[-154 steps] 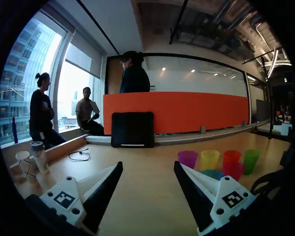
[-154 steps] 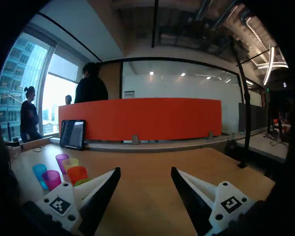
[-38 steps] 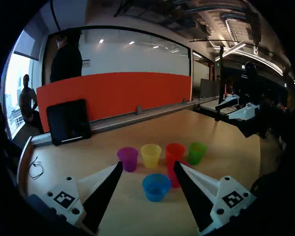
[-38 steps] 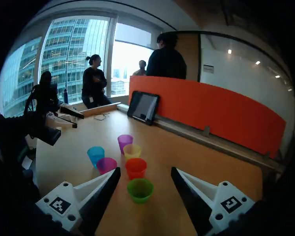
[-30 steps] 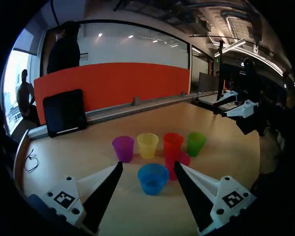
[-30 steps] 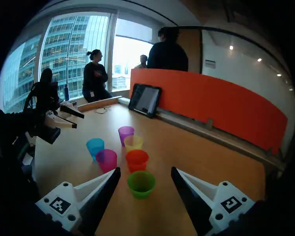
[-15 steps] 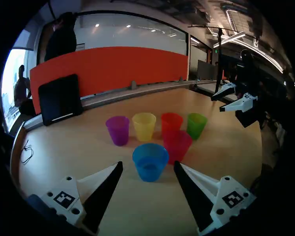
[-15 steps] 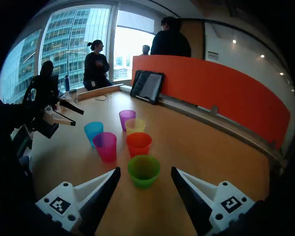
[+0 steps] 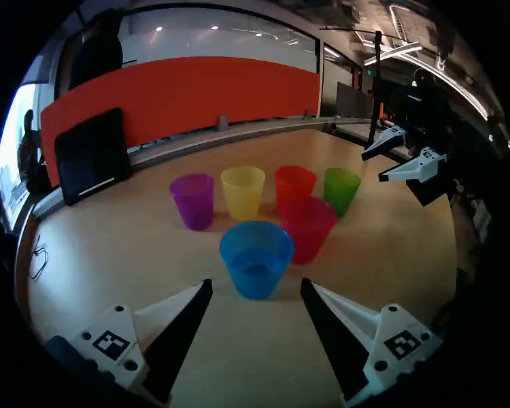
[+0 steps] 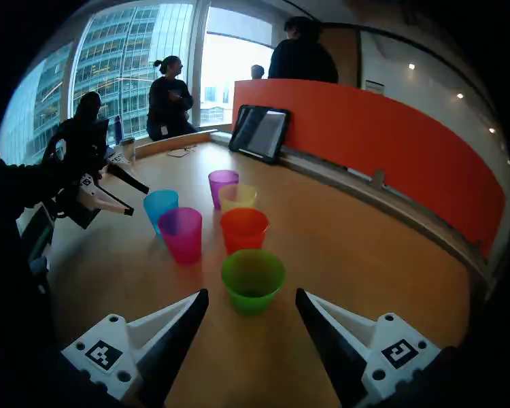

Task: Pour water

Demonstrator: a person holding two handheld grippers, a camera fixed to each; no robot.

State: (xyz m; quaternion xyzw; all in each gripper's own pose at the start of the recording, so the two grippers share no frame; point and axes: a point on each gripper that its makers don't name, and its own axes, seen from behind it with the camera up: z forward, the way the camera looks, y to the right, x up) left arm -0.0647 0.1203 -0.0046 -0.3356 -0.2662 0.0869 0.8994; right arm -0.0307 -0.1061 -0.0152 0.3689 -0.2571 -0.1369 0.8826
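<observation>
Left hand-held gripper [image 9: 255, 281] agape, empty, near blue cup [image 9: 256, 253]

Left two-finger gripper [image 9: 255, 282]: white plastic bodies, black wedge fingers [image 9: 180, 330], a square black-and-white marker tag plus screw holes on each side. Right two-finger gripper [image 10: 251, 292]: identical build.

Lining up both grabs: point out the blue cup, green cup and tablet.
blue cup [image 9: 256, 282], left gripper view, front wall.
green cup [image 10: 253, 300], right gripper view, front wall.
tablet [image 10: 260, 132], right gripper view, screen.
</observation>
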